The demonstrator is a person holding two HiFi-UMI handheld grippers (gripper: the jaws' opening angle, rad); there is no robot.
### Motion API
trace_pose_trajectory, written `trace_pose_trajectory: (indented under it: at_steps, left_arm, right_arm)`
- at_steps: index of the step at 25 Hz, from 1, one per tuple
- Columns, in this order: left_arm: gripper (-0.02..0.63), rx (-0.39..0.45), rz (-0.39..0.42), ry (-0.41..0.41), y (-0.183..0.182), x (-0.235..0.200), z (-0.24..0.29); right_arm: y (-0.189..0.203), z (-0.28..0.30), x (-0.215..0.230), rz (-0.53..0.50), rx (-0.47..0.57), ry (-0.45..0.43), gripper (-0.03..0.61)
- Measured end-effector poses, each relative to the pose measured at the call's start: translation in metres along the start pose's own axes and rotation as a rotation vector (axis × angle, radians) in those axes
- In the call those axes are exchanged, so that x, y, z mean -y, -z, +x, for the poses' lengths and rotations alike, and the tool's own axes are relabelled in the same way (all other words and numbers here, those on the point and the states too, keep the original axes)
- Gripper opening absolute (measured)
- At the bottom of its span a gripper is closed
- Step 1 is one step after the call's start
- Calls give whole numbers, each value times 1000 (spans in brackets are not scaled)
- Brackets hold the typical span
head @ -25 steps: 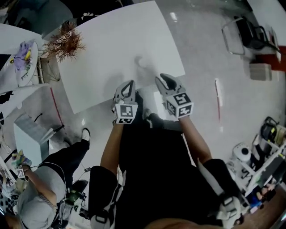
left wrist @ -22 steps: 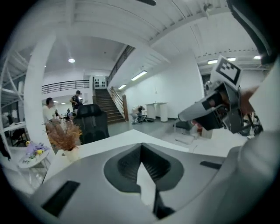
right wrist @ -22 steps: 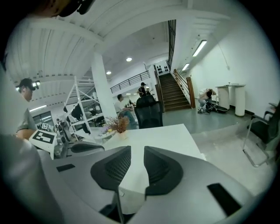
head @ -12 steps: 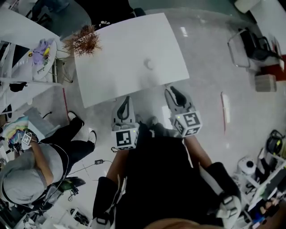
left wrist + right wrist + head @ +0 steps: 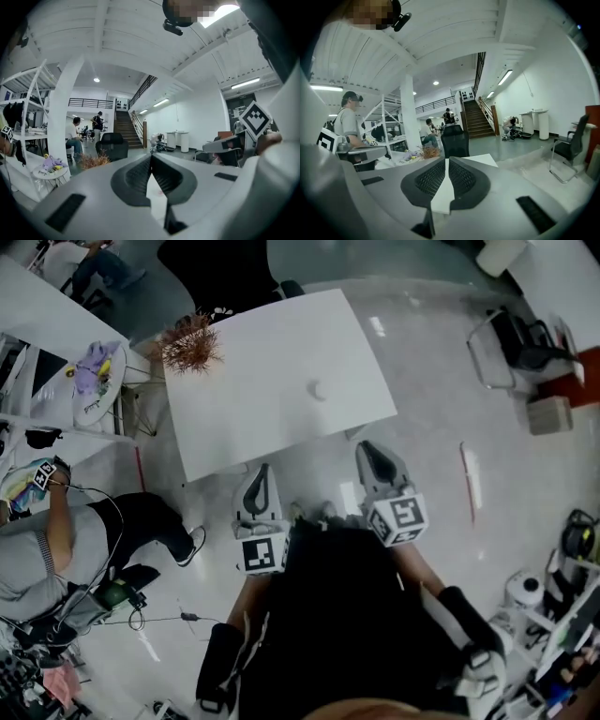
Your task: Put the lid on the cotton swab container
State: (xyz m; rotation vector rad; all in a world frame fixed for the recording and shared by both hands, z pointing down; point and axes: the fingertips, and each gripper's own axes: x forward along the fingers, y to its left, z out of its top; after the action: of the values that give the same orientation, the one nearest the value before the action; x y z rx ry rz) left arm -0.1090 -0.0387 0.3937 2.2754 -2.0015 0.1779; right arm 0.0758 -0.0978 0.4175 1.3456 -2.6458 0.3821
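A small white round container (image 5: 317, 389) stands alone on the white table (image 5: 253, 381); it is too small to tell whether a lid is on it. Both grippers hang over the floor short of the table's near edge, close to the person's body. My left gripper (image 5: 262, 471) (image 5: 151, 157) is shut with nothing in it. The jaws of my right gripper (image 5: 367, 447) (image 5: 446, 160) are closing; their tips meet and nothing lies between them. Both point toward the table.
A dried brown plant (image 5: 190, 348) sits on the table's far left corner. A black chair (image 5: 220, 277) stands behind the table and a metal-framed chair (image 5: 520, 334) at the right. A person (image 5: 56, 549) sits at the left near a small round side table (image 5: 94, 381).
Both grippers have drawn back from the table's near edge toward the body. The right gripper's jaws have narrowed. The person at the left has shifted.
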Motion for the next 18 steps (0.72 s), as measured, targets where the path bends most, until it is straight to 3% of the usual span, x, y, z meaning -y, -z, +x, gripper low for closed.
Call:
trace_pose_trajectory:
  at_steps: [18]
  left_arm:
    - [6,38,-19,62,-4,0,-18]
  right_arm:
    - [-3,-22,-39,-2,22,-2,6]
